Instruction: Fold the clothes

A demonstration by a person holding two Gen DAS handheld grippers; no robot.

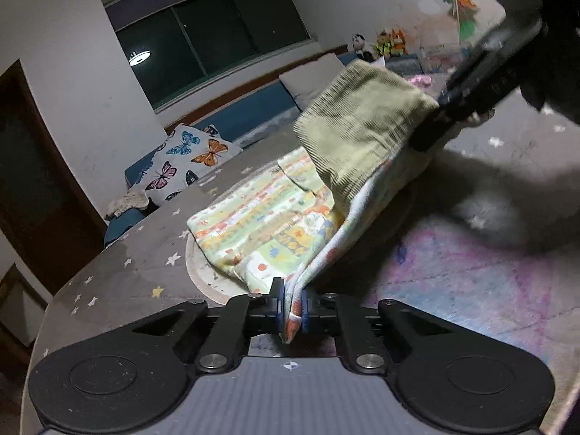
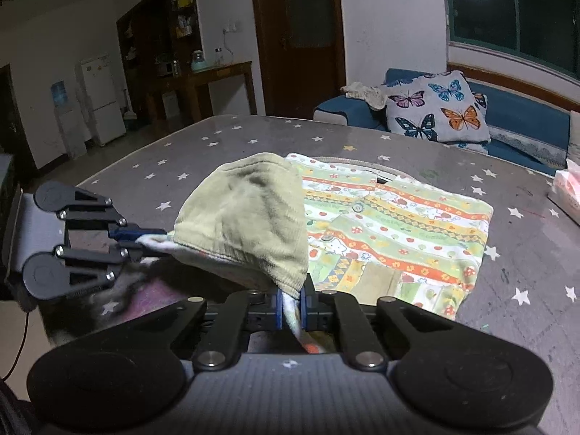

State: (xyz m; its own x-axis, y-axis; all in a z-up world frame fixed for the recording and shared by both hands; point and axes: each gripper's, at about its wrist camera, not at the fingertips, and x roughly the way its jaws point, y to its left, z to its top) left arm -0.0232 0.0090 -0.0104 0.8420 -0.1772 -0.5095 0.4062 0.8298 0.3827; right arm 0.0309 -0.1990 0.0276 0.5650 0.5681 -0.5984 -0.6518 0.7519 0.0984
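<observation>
both tools clamped narrow on cloth. left gripper (image 1: 291, 302) pinches the near hem of the patterned garment (image 2: 395, 224), blue pads pressed on a bunched edge. right gripper (image 2: 291, 304) pinches the other near corner the same way, fabric squeezed between its pads. seen from the right wrist, the left gripper (image 2: 145, 238) sits on the far side of the green ribbed lining (image 2: 246, 214) from the camera, holding white hem.

landmark = garment's flat part. it lies spread on the grey star-print table cover (image 2: 224, 137), buttons up; the near edge is lifted off the cover and curls over toward the flat part, showing the green inside face. two corners held apart, probably so the raised edge stays taut and lands straight when folded onto the flat part. fold looks begun, not laid down yet.

butterfly pillow (image 2: 435, 108) on the blue sofa (image 2: 522, 116), beyond the garment, well apart.
</observation>
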